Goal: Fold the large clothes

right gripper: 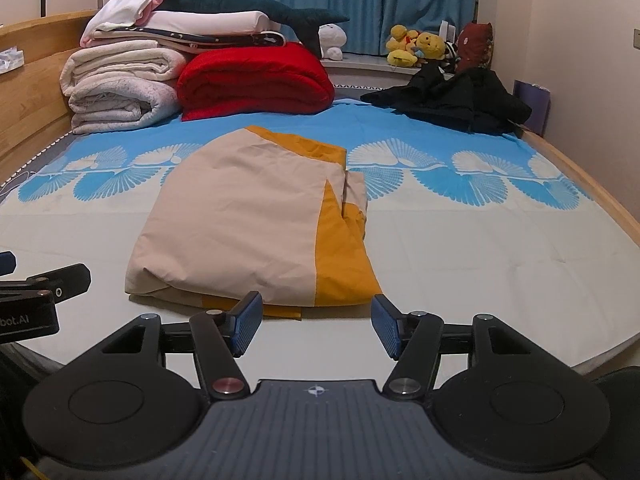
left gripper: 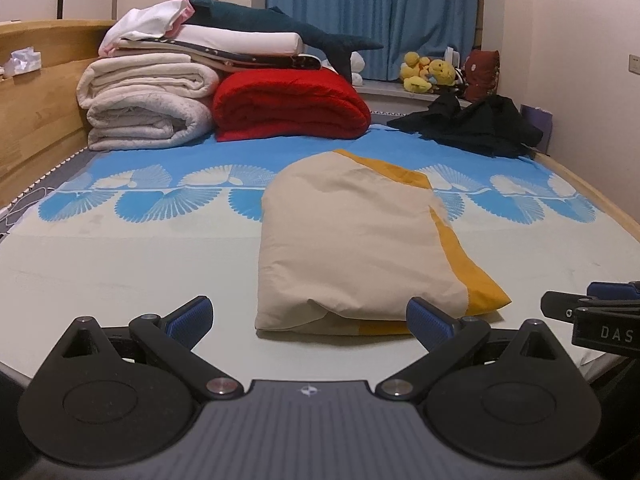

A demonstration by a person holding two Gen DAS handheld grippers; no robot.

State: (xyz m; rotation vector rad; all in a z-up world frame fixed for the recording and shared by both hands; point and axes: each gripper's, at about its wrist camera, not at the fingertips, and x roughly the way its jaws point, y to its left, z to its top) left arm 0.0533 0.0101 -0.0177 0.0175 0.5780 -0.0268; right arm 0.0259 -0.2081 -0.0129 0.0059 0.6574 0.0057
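Observation:
A beige garment with yellow-orange panels (left gripper: 352, 240) lies folded into a long flat packet in the middle of the bed; it also shows in the right wrist view (right gripper: 248, 224). My left gripper (left gripper: 310, 320) is open and empty, low over the sheet just in front of the packet's near edge. My right gripper (right gripper: 316, 326) is open and empty, also just short of the near edge, to the right of the left one. A crumpled black garment (left gripper: 472, 124) lies at the far right of the bed, seen too in the right wrist view (right gripper: 452, 100).
Folded white blankets (left gripper: 148, 100), a red quilt (left gripper: 288, 104) and a plush shark (left gripper: 280, 24) are stacked at the far left. A wooden headboard (left gripper: 36, 112) runs along the left. Yellow plush toys (left gripper: 428, 72) sit on the sill under blue curtains (left gripper: 372, 12). The blue and white sheet (left gripper: 120, 264) covers the bed.

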